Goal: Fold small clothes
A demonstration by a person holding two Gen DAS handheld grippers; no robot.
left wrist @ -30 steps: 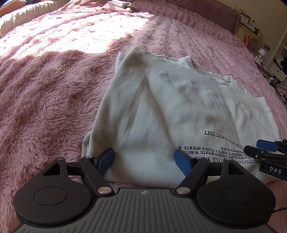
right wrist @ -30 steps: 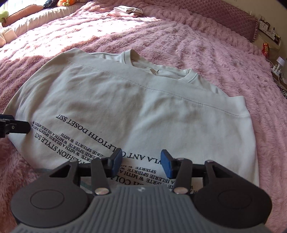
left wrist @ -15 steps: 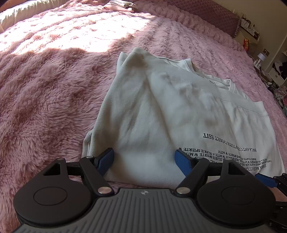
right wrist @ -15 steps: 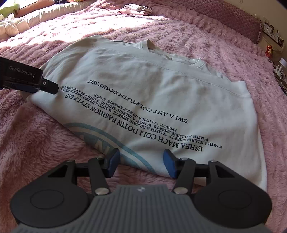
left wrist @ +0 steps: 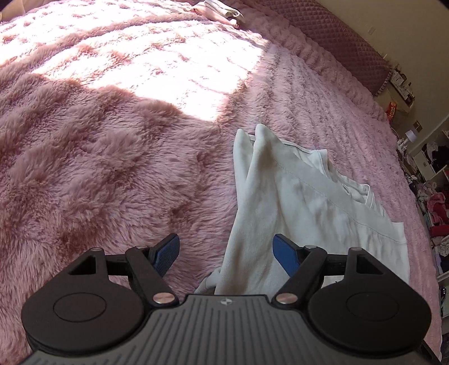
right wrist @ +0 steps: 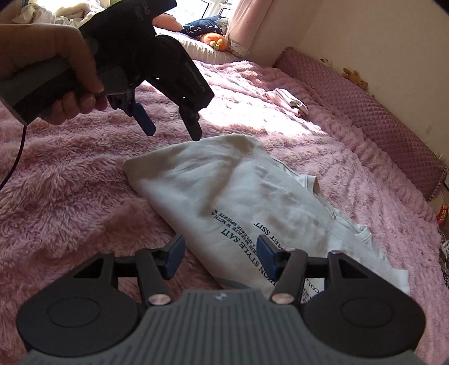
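shirt (right wrist: 241,196) untouched, both jaws apart

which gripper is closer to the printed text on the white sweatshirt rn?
Right. The right gripper hangs open just over the printed text on the white sweatshirt. The left gripper, also open, hovers above the shirt's far plain corner.

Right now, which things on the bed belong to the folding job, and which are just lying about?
In the job:
white printed shirt
left gripper, open, above it
right gripper, open, empty

Lying about:
pink and white clothes far across the pink blanket
orange plush toy
dark blue pillow
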